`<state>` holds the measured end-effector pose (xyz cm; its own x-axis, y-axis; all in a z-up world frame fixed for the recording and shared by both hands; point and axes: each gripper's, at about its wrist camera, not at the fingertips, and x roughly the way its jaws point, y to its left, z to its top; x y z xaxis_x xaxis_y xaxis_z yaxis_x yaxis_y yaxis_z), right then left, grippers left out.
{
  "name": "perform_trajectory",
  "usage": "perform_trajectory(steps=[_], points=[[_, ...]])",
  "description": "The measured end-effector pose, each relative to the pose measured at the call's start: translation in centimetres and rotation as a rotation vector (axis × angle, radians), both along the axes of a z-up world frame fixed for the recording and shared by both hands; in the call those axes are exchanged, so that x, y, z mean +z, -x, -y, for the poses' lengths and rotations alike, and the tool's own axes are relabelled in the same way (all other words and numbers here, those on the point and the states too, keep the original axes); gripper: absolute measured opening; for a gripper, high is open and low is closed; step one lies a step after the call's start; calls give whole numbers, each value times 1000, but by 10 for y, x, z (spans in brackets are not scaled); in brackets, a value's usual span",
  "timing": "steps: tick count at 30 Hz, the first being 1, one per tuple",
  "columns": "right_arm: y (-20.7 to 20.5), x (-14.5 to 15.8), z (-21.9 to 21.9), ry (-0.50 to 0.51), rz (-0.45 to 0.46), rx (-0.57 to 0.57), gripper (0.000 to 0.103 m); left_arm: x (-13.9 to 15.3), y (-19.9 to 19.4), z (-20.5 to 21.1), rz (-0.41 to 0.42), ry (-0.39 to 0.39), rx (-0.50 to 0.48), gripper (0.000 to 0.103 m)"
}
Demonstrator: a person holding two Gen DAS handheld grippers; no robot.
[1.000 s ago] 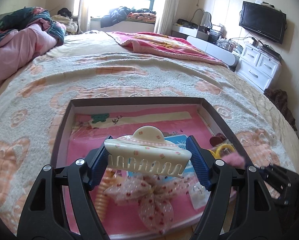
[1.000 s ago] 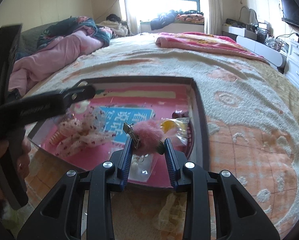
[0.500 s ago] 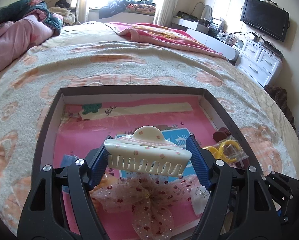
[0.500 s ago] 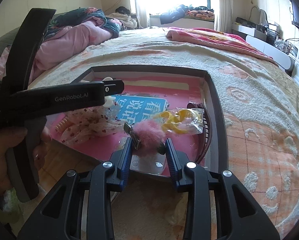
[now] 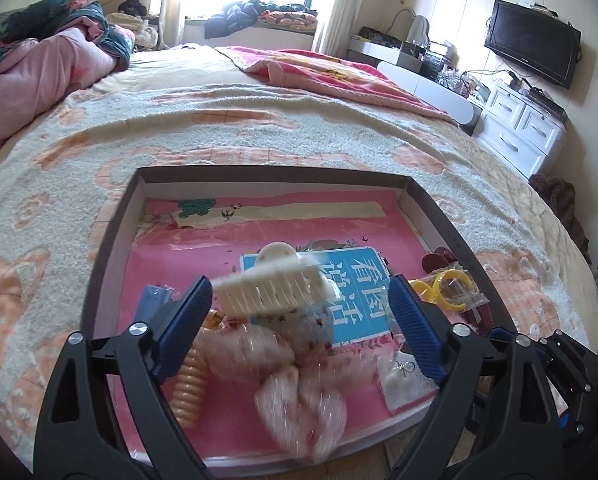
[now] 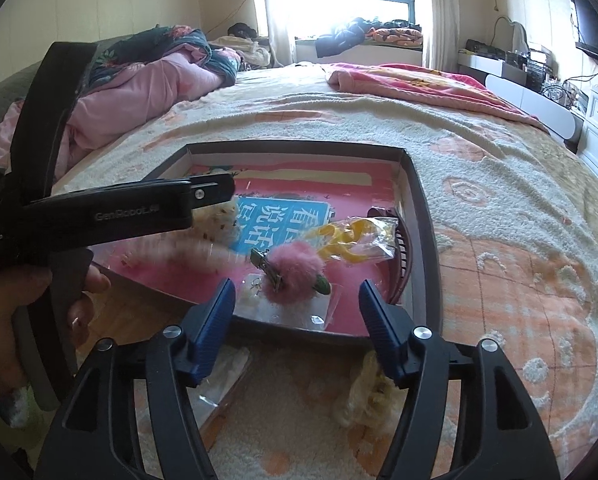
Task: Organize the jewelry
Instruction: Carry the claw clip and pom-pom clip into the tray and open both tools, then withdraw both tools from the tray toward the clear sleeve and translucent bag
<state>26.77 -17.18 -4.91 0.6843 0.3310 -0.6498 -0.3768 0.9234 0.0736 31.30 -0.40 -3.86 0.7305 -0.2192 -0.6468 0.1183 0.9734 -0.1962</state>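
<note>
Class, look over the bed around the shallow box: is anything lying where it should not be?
Yes. A pale yellow fluffy piece lies on the blanket just outside the box's near wall, while the other accessories sit inside. A clear packet also lies outside.

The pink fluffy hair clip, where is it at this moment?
In the right wrist view the pink fluffy hair clip lies inside the dark tray, near its front edge, just below the yellow rings in a clear bag.

We see a cream glossy plastic claw clip [image 5: 273,286], a fluffy pink pompom clip [image 6: 297,270] with metal clasp, a matt dark cardboard tray [image 5: 259,172] with glossy pink liner, and rough terry bedspread [image 5: 259,120]; ribbed blue gripper pads [image 5: 415,326].
</note>
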Motion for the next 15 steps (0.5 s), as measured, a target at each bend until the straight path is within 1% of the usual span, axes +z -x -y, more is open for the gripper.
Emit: perform_trajectory(steps=[2,4,6,7,11,15], points=[[3,1,2,-1,5,-6,65,4,7,-2,15,4,8,84],[7,3,5,-1,12,-15,67,8,13,-4,29,4,18,88],[9,5,8,-1,18,-20,67,11,19,-6,40,5,28,88],[11,6,9,-4,20,-23,68,13,22,-7,47,8,33,91],[15,7,15,0,28,-39,70,20,35,-9,66,4,47,92],[21,10,22,-8,36,-59,76,26,49,-11,85,14,48,92]])
